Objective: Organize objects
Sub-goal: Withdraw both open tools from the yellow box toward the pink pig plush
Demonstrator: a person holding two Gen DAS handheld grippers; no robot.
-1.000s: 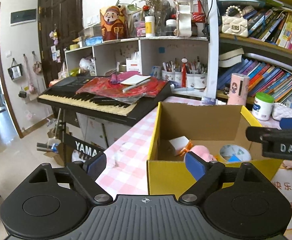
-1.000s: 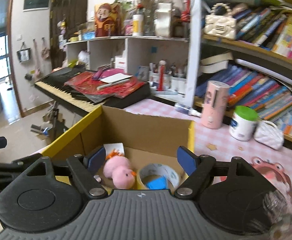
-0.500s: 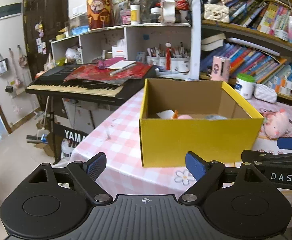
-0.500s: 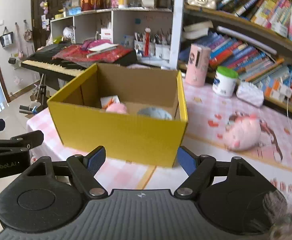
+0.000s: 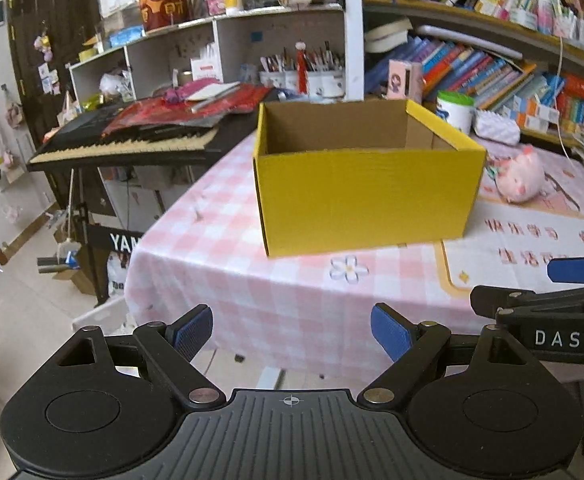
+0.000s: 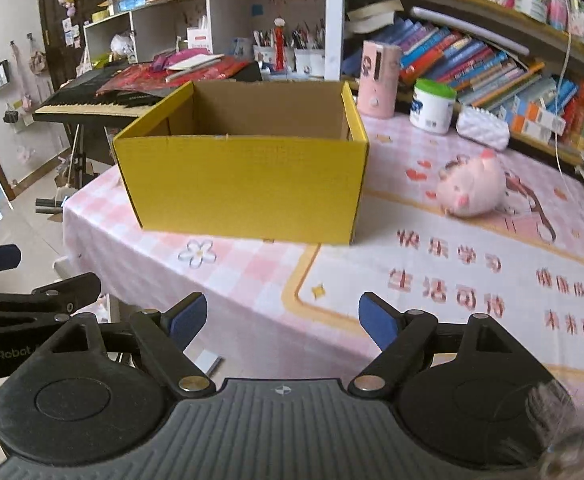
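Note:
A yellow cardboard box [image 5: 367,196] stands open-topped on the pink checked tablecloth [image 5: 228,248]; it also shows in the right wrist view [image 6: 244,184]. Its contents are hidden behind the near wall. A pink plush pig [image 6: 471,186] lies on the table to the right of the box, also seen in the left wrist view [image 5: 519,180]. My left gripper [image 5: 292,330] is open and empty, off the table's front edge. My right gripper [image 6: 280,320] is open and empty, over the table's front edge.
A pink cylinder [image 6: 377,76], a white jar with green lid [image 6: 431,106] and a white quilted pouch [image 6: 481,128] stand behind the box. Bookshelves [image 6: 491,60] line the back right. A keyboard piano [image 5: 128,140] stands to the left. A printed mat [image 6: 471,280] covers the table's right.
Both grippers have pulled back and down from above the box to the table's front edge. The box's contents have dropped out of sight. Both stay open.

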